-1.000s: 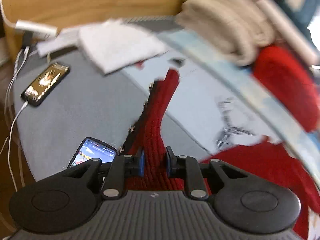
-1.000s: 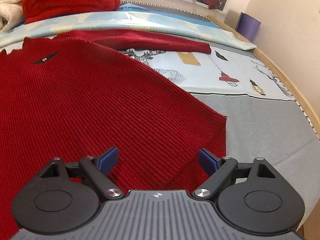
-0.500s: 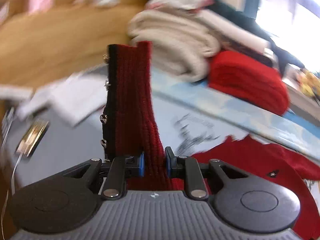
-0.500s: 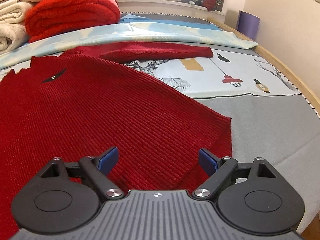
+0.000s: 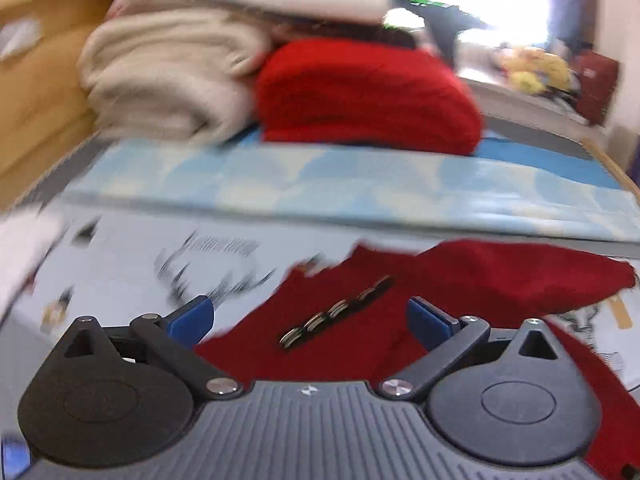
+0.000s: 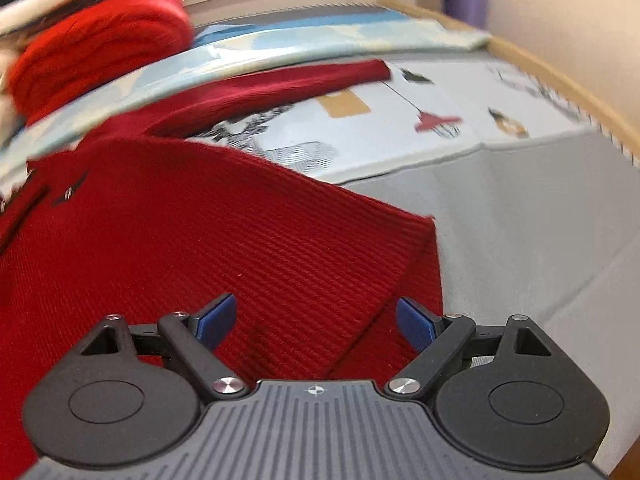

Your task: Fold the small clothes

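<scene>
The left gripper (image 5: 308, 316) has just been opening and its jaws stand wide, the red sweater (image 5: 360, 320) lying on the bed (image 6: 540, 220) below and between them, untouched. The right gripper (image 6: 316, 322) hangs wide open over the sweater's hem corner.

Open right tool (image 6: 315, 322) above red sweater (image 6: 192, 240) on bed (image 6: 520, 208).

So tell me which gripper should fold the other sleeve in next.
Right, probably. The right gripper hangs open over the sweater on the side where the outstretched sleeve lies; the left gripper, open, sits over the buttoned cuff.
</scene>
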{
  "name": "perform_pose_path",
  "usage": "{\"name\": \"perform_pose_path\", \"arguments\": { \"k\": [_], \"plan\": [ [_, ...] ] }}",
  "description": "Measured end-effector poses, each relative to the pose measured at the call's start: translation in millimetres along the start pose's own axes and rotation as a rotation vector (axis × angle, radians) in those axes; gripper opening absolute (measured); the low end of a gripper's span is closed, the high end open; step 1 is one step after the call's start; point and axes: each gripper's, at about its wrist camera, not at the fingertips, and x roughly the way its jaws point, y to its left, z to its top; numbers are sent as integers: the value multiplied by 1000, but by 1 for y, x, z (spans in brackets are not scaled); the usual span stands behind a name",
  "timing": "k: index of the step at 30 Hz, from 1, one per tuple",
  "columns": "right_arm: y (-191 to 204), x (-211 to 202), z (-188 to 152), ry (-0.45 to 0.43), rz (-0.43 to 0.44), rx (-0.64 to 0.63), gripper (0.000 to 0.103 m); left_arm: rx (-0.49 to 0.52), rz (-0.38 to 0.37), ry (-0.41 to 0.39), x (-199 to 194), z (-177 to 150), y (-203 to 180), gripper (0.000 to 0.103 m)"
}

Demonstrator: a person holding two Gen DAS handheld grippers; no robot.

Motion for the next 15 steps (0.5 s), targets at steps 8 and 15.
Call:
{"name": "perform_pose_path", "arguments": {
  "k": [8, 15],
  "plan": [
    [-3, 4, -1, 17, 26, 35, 88, -419, 183, 204, 41, -89, 165, 101],
    [14, 4, -7, 10, -10, -56, 88, -530, -159, 283, 81, -111, 165, 99]
  ]
}}
